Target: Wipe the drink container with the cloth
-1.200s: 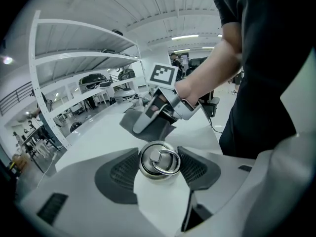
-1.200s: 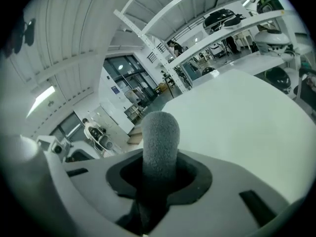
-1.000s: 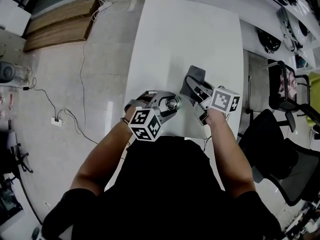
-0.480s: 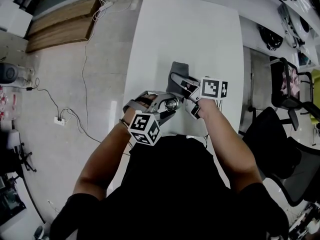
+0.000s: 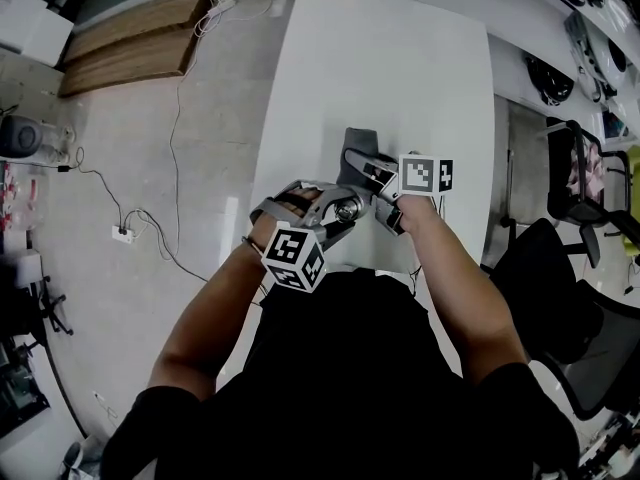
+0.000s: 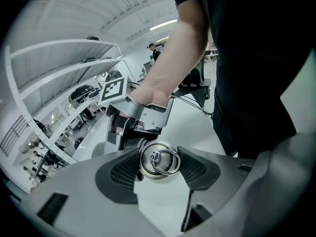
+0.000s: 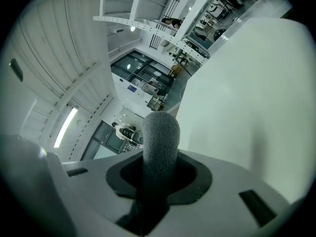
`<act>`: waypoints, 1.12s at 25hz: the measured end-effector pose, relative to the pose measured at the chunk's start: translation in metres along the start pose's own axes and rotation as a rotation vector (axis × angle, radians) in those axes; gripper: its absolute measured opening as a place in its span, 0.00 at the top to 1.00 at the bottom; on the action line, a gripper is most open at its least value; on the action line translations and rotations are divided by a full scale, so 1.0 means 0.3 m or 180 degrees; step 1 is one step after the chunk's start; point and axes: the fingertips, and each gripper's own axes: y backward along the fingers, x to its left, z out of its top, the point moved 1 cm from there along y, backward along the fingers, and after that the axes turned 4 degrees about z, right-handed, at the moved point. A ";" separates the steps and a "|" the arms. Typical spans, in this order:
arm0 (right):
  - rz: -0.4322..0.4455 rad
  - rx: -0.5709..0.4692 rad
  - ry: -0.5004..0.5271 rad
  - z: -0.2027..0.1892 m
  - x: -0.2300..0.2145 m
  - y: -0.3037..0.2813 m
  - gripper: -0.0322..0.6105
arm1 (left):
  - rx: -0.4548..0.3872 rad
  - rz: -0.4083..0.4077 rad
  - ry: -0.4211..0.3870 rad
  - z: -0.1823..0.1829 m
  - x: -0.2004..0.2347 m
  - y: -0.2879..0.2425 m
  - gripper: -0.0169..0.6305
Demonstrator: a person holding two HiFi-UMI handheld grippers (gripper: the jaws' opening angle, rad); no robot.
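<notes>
We're at the start of the wipe proper. The L gripper (image 6: 159,168) has its fingers clamped on the drink container (image 5: 346,208), a steel bottle w/ a ring on its cap. It's pinched just under the cap, near the counter's (image 5: 400,78) 6 o'clock edge. We can't tell whether its base rests on the counter.

The R gripper (image 7: 159,176) has its fingers shut on the grey cloth (image 7: 159,132), which sticks out past the tips as a rolled wad. In the head view the cloth sits at approx 1 o'clock of the container, close by (contact not visible to us).

Next, as we judge it: bring the wad onto the container's side and rub along it, w/ the L grip firm enough that it doesn't twist.
</notes>
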 end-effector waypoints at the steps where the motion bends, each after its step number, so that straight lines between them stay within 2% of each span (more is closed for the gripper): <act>1: -0.0010 0.0003 0.0013 -0.002 -0.003 -0.001 0.80 | 0.0002 -0.0001 -0.0010 0.000 -0.002 0.000 0.58; 10: -0.0165 0.0028 0.0091 -0.007 -0.060 0.002 0.80 | -0.0015 0.0000 -0.0060 0.008 -0.008 -0.001 0.58; 18: -0.0382 0.0215 0.0281 -0.018 -0.147 -0.009 0.80 | -0.0029 -0.0035 -0.0160 0.019 -0.011 -0.005 0.58; 23: -0.0545 0.0374 0.0548 -0.028 -0.182 -0.029 0.80 | -0.0025 -0.0049 -0.0193 0.013 -0.012 0.001 0.58; 28: -0.0741 0.0586 0.1022 -0.046 -0.202 -0.037 0.80 | -0.0039 -0.0068 -0.0203 0.014 -0.014 0.002 0.58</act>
